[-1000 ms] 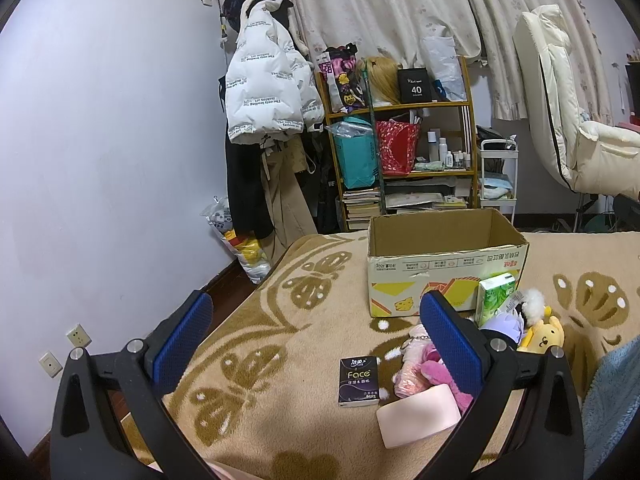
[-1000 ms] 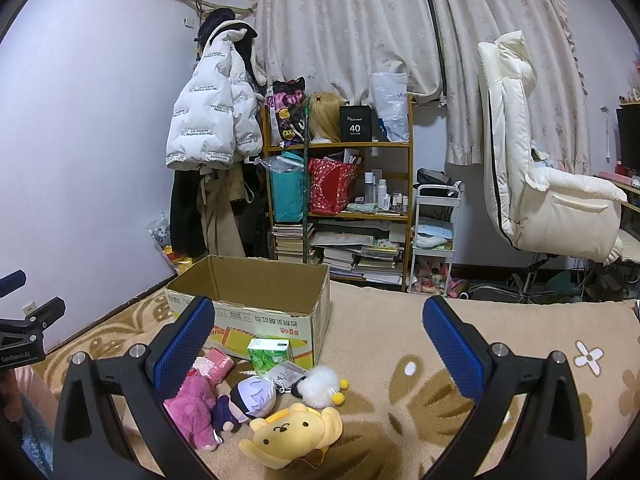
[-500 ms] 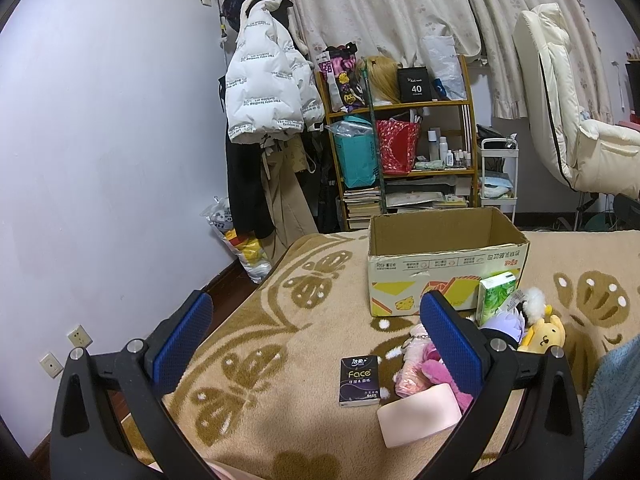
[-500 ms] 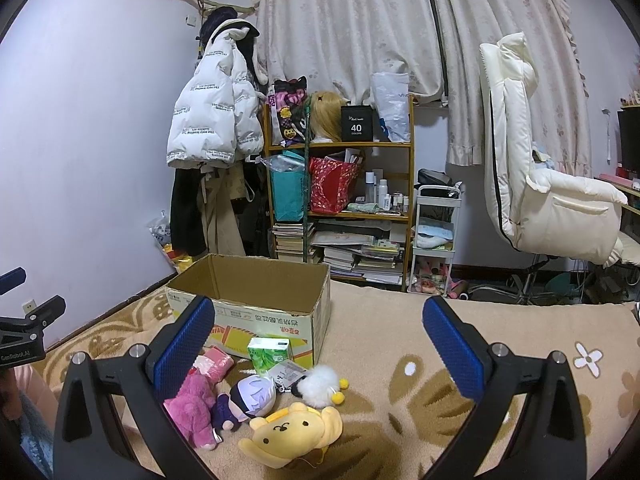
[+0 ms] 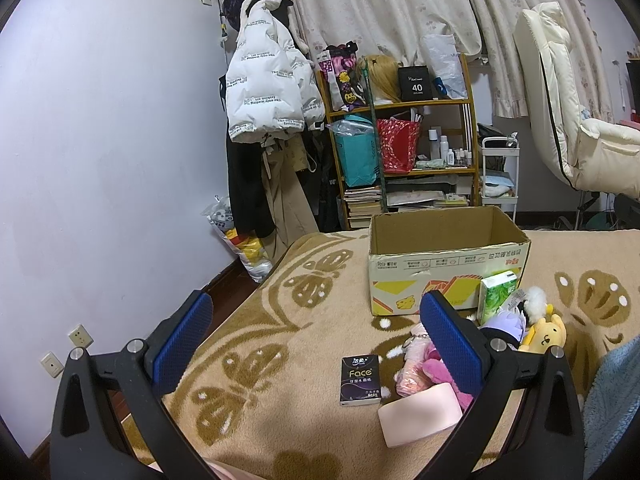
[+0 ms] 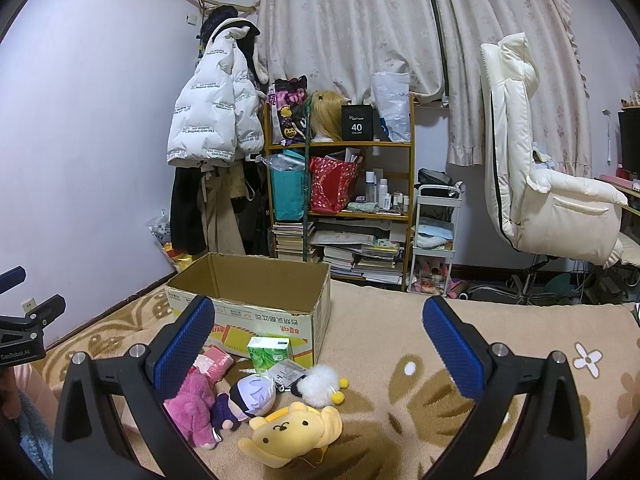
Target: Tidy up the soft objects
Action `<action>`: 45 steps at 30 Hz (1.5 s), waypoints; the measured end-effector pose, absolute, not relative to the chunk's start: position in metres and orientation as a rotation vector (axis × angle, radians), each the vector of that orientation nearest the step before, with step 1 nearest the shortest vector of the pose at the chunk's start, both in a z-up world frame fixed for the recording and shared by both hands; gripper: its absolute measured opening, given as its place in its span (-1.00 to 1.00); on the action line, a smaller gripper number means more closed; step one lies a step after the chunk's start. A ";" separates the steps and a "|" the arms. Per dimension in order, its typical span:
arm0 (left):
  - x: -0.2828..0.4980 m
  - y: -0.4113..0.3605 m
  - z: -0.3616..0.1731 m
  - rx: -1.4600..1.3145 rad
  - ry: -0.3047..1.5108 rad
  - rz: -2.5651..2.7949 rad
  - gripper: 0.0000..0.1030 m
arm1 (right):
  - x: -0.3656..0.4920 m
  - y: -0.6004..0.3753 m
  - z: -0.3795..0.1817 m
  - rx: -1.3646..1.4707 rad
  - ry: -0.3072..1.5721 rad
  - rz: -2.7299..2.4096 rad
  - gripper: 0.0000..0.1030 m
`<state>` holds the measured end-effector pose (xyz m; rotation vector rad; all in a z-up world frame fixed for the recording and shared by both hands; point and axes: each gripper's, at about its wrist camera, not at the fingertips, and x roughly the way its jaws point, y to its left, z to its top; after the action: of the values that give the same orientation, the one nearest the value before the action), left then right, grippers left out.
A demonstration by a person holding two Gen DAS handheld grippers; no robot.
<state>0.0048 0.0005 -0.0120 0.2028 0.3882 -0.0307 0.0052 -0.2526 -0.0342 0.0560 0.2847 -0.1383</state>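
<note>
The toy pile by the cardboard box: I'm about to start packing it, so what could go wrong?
The toys lie bunched: closing on the yellow plush could also catch the purple-haired doll beside it. The green tissue pack leans on the cardboard box and might topple. The left claw frames a black tissue pack, arguably not a toy.

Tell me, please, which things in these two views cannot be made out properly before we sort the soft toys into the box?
- Cardboard box floor: hidden by its own front wall in both views.
- Pink plush: left wrist view, mostly behind the left gripper finger.
- Pink packet: right wrist view, partly behind the right gripper finger.
- Blue fleece: cut by the frame edge.
- Tag print: too small.
</note>
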 end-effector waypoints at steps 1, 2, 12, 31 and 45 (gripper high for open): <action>0.005 0.000 -0.012 0.203 0.389 -0.030 0.99 | 0.005 -0.253 -0.034 0.055 0.284 -0.139 1.00; 0.005 0.000 -0.012 0.203 0.389 -0.030 0.99 | 0.005 -0.253 -0.034 0.055 0.284 -0.139 1.00; 0.004 0.000 -0.011 0.206 0.391 -0.028 0.99 | 0.005 -0.253 -0.035 0.055 0.286 -0.138 1.00; 0.018 -0.013 -0.020 0.246 0.519 -0.060 0.99 | 0.018 -0.257 -0.045 0.073 0.377 -0.093 1.00; 0.058 -0.030 -0.048 0.218 0.803 -0.091 0.99 | 0.079 -0.260 -0.087 0.236 0.672 -0.004 1.00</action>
<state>0.0582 -0.0298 -0.0485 0.2179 0.8026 -0.0912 0.0788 -0.2602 -0.0868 0.2358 0.6718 -0.0040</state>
